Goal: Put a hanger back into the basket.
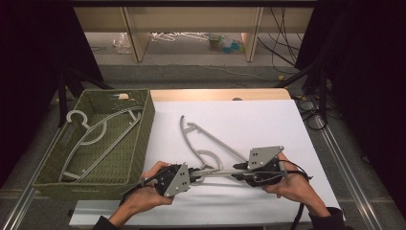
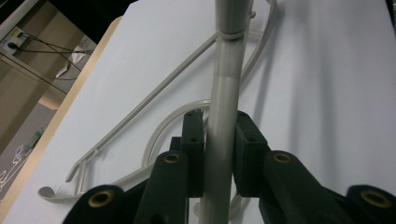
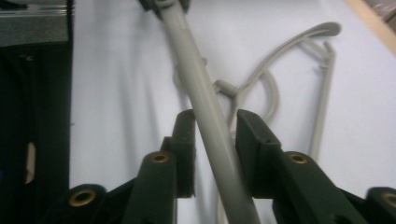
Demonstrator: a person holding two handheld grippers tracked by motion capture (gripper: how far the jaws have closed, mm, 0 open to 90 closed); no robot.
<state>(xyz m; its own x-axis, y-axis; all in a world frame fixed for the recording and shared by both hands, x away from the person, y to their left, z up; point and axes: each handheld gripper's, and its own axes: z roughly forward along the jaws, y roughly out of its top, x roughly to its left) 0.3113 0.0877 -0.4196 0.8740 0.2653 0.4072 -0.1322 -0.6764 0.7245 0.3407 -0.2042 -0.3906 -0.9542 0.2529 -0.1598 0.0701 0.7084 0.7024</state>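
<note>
Hanger (image 1: 210, 165): grey plastic, on the white counter (image 1: 268, 120), straight bar spanning both grippers
Handling: judged light, stiff, smooth; best gripped on the bar
Left gripper (image 2: 219, 154): jaws clenched on the bar
Right gripper (image 3: 215, 149): jaws released, bar loose between them
Basket (image 1: 143, 129): left of hanger, holding another hanger (image 1: 95, 139)

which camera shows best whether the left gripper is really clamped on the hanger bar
The left gripper view: the left gripper has both pads pressed on the hanger bar. The high view shows that gripper small, pads hidden. The right gripper view shows its jaw tips at the bar's far end.
</note>
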